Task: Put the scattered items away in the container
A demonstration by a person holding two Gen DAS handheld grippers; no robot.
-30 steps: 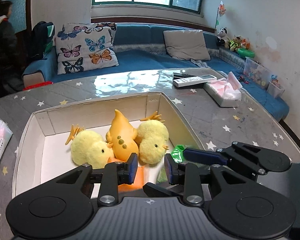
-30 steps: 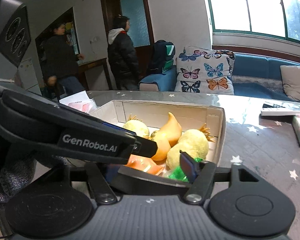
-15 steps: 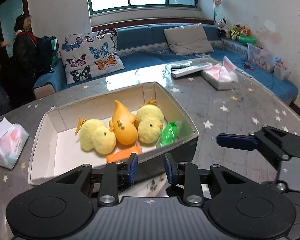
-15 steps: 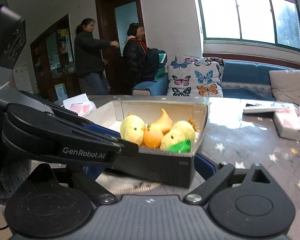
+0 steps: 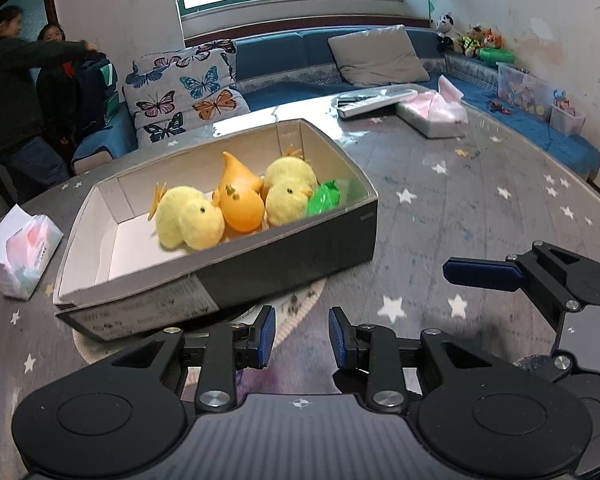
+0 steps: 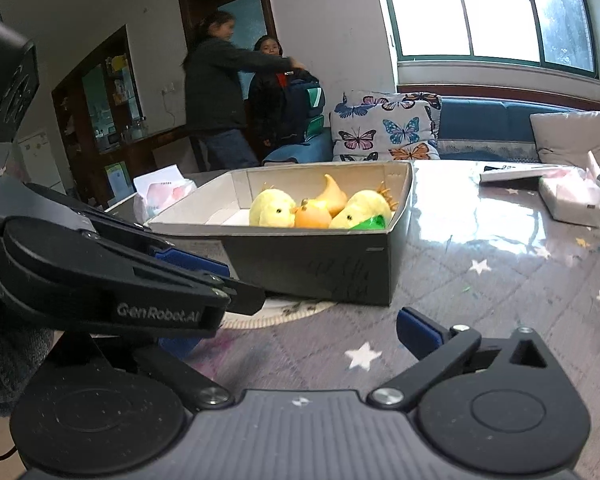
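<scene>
Box (image 5: 284, 264) sits on the star-patterned surface (image 5: 480, 216), at 12 o'clock from both grippers. Inside: two yellow chicks (image 5: 190, 220), an orange toy (image 5: 240, 204) between them, a green item (image 5: 323, 199) at the right wall. Left gripper (image 5: 301, 336): jaws released, empty. Right gripper (image 6: 300, 332): jaws spread wide, empty. Tissue pack (image 5: 20, 248) at 10 o'clock.
</scene>
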